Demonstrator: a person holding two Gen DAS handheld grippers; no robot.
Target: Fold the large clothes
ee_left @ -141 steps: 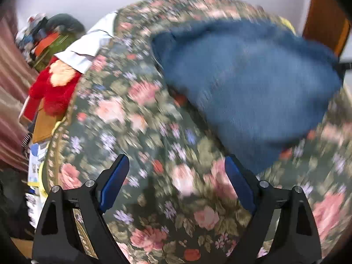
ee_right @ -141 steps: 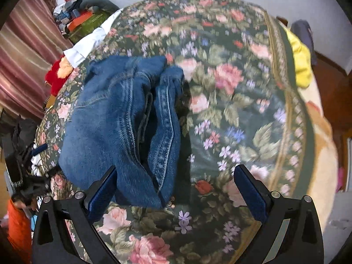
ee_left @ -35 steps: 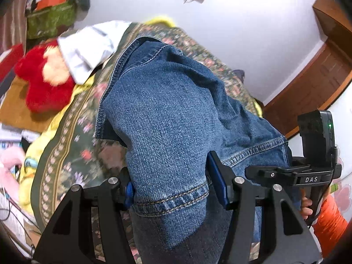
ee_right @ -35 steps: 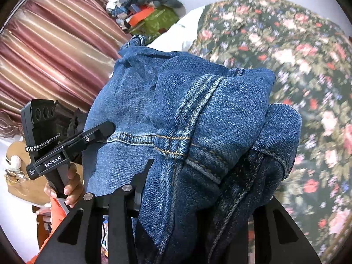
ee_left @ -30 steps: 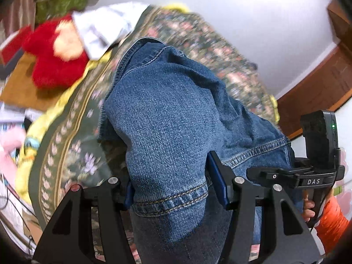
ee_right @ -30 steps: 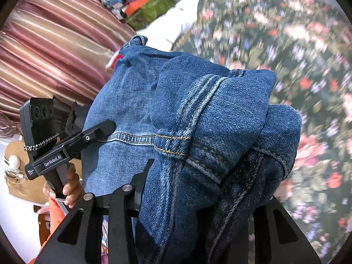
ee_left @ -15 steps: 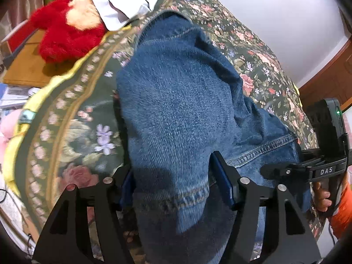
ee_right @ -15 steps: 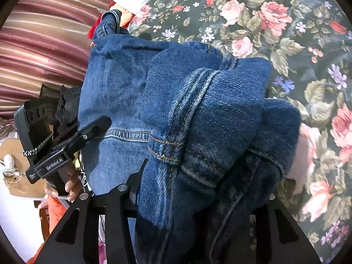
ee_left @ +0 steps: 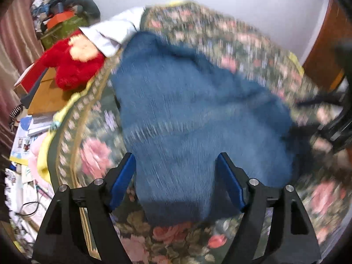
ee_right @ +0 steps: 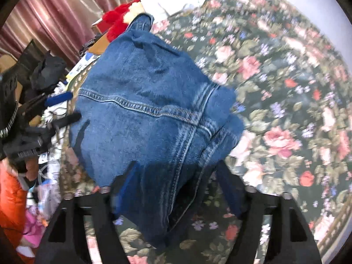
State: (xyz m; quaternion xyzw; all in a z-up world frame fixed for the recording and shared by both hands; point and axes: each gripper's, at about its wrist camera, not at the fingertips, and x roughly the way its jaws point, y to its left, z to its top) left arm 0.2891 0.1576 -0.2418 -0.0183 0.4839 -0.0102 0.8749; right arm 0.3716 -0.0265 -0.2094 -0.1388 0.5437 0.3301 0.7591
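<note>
Folded blue jeans lie in a thick bundle on the floral bedspread, near its left edge. My left gripper hovers over the near end of the jeans. Its jaws are opening, and the blue pads stand apart from the denim between them. The picture is blurred by motion. In the right wrist view the jeans show their seams and waistband. My right gripper straddles the near end with its jaws opening and the cloth loose between them. The left gripper is at the left, held by a hand.
A red plush toy and a white cloth lie at the bed's far left corner. Boxes, papers and cables crowd the floor beside the bed. A striped curtain hangs at the left, and a wooden door stands at the right.
Both grippers have sunk toward the bed and opened, letting go of the jeans. The jeans, held up before, now rest on the bedspread.
</note>
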